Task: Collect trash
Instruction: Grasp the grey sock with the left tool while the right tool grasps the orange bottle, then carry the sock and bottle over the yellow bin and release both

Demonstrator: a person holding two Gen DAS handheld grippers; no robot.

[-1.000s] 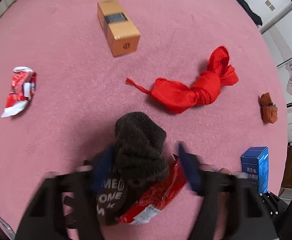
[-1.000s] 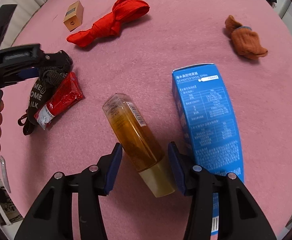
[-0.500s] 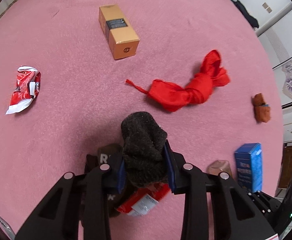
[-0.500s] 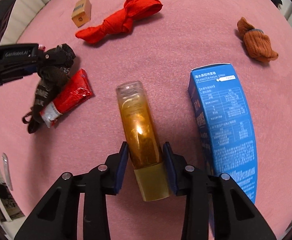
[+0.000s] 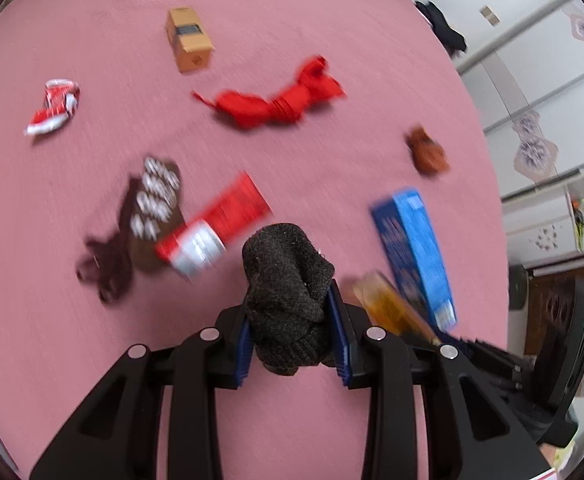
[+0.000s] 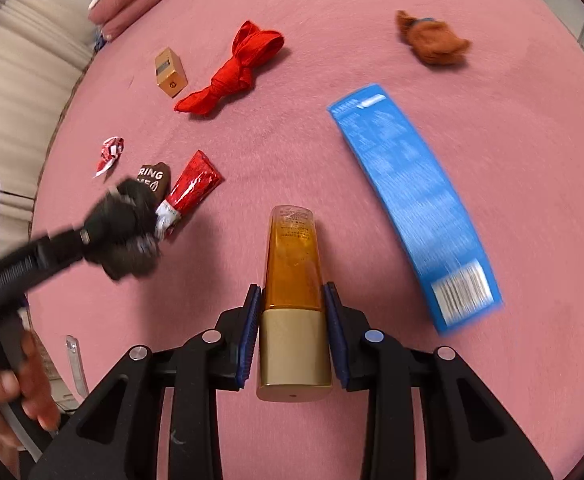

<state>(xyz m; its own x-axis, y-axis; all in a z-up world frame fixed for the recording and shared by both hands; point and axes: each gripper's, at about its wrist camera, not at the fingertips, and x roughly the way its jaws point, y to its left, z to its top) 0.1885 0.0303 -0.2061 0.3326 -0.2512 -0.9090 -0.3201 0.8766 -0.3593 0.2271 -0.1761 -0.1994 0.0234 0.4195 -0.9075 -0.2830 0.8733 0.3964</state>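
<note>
The right gripper (image 6: 292, 330) has its fingers clamped on the amber bottle (image 6: 292, 264) at its gold cap, the bottle's long axis running straight ahead along the fingers, base pointing away, above the pink bed cover (image 6: 372, 20). The left gripper (image 5: 289, 332) is closed on a dark knit sock (image 5: 285, 288), bunched upright between the fingers. A blue carton (image 6: 412, 200) lies lengthwise right of the bottle.

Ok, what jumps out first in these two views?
Both grippers are loaded: the left gripper clamps a dark sock, the right gripper an amber bottle by its gold cap. Behind them on the pink cover lie a red cloth and, right of the bottle, a blue box.
</note>
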